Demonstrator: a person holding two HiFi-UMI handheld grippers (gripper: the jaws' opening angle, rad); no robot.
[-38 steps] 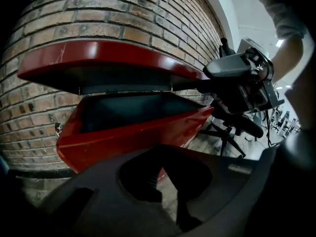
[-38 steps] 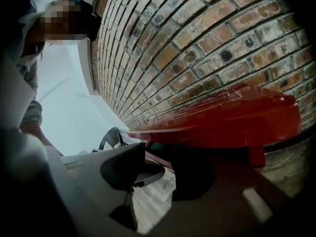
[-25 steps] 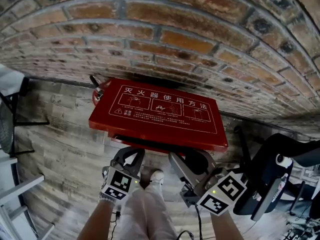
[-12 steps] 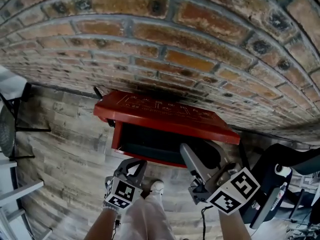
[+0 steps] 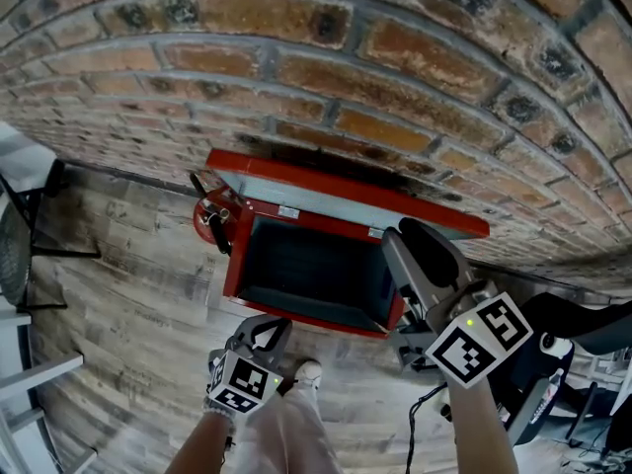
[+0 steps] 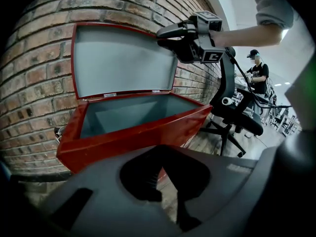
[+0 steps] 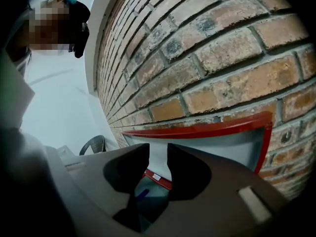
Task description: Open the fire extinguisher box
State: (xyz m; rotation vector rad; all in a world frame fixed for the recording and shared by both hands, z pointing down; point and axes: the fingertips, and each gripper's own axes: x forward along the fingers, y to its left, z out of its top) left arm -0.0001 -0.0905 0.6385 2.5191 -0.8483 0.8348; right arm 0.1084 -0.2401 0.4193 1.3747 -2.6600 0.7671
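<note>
- The box (image 5: 301, 317) sits on the floor (image 5: 128, 265) against the brick wall (image 5: 296, 67), and it is open.
- Its lid (image 5: 336, 203) stands upright with its back to the bricks. The grey inner face is turned toward the person.
- The right gripper (image 5: 415, 245) is raised over the box's right end and points at the wall, close to the lid's right part.
- From the left gripper view, the right gripper sits just beside the lid's upper right corner. Whether it touches the lid cannot be told.
- The right jaws stand partly apart, having just closed a little, and nothing is between them. The lid's grey face shows through the gap.
- The left gripper (image 5: 265, 329) hangs low in front of the box's front wall, near its left half and not touching it.
- The left jaws are closed together on nothing, tips toward the box.
- An extinguisher (image 5: 209, 220) lies just beside the box's left end, by the wall.
- A black chair (image 6: 232, 112) stands to the right of the box, apart from it.
</note>
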